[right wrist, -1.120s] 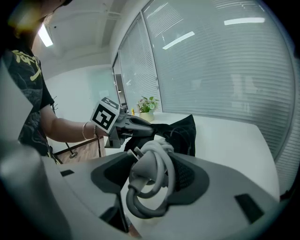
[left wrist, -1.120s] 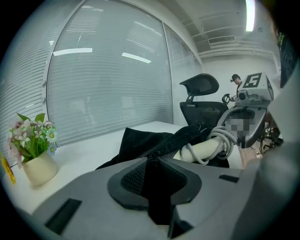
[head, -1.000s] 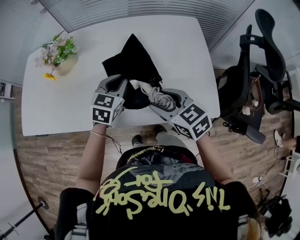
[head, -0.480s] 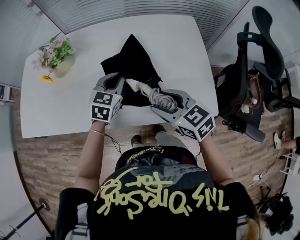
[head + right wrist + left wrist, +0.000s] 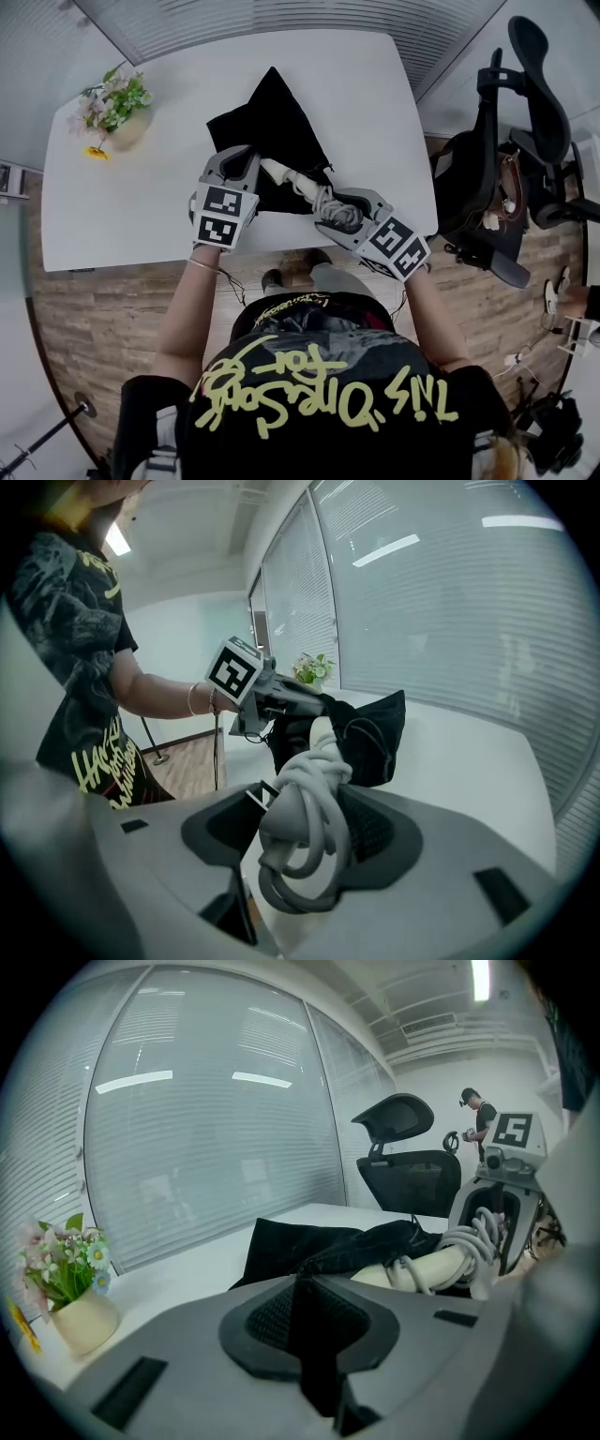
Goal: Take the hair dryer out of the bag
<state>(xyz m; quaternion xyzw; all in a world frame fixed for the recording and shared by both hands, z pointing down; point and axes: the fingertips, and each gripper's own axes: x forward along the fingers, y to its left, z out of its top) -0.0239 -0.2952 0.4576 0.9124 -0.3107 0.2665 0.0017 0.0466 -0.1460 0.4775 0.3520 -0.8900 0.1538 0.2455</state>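
Observation:
A black cloth bag (image 5: 272,117) lies on the white table (image 5: 141,216). A cream hair dryer (image 5: 289,178), its grey cord wound round the handle, sticks out of the bag's mouth toward me. My left gripper (image 5: 246,167) is at the bag's near left edge. Its jaws are closing, and black fabric is pinched between the pads (image 5: 305,1288). My right gripper (image 5: 336,208) is shut on the cord-wrapped end of the hair dryer (image 5: 300,803), just right of the bag (image 5: 375,728). The dryer's front end is hidden inside the bag.
A pot of flowers (image 5: 117,108) stands at the table's far left. A black office chair (image 5: 525,122) stands beyond the table's right edge. A person (image 5: 478,1115) stands far back in the room. Wooden floor lies below the near table edge.
The right gripper has dipped a little lower with the hair dryer in it. The left gripper has stayed at the bag's edge, still pinching the fabric.

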